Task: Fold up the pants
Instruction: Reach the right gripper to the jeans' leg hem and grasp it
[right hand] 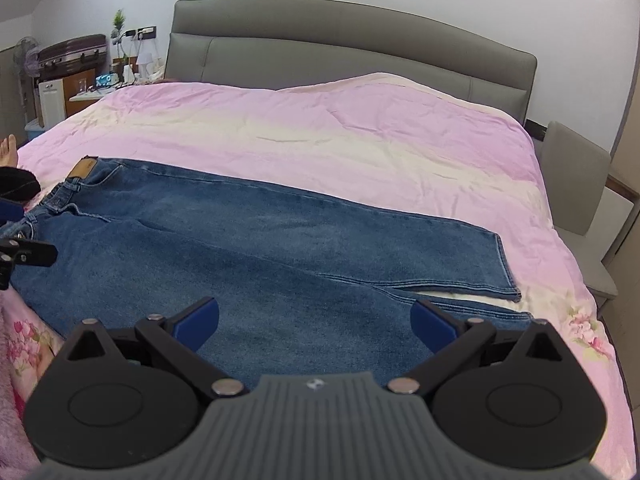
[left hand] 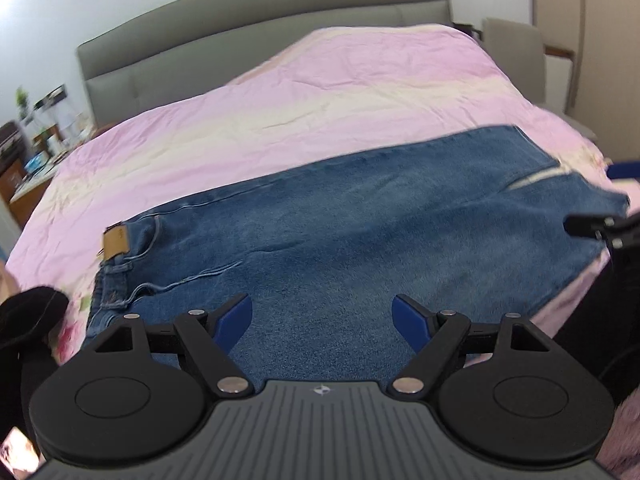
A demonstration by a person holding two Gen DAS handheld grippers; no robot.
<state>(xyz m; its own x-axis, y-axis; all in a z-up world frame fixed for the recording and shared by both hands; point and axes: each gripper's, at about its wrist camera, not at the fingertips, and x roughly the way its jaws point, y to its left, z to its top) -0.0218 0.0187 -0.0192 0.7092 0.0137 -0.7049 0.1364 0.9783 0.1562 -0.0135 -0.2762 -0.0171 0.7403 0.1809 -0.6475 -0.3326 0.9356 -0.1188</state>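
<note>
Blue jeans [left hand: 360, 216] lie flat across the near part of a bed, waistband with a tan leather patch [left hand: 116, 240] at the left, leg hems [right hand: 508, 268] at the right. In the right wrist view the jeans [right hand: 248, 252] show both legs, slightly parted near the hems. My left gripper [left hand: 322, 316] hovers open over the seat and thigh area, blue pads wide apart, nothing between them. My right gripper [right hand: 316, 322] is open above the near leg, close to the hem end. Each gripper's tip shows at the edge of the other's view.
The bed carries a pink and cream quilt [right hand: 320, 132] with a grey headboard [right hand: 320, 40] behind. A cluttered nightstand and suitcase [right hand: 76, 52] stand at the left. A grey chair [right hand: 576, 184] sits by the bed's right side. A black sleeve [left hand: 28, 316] is at the left edge.
</note>
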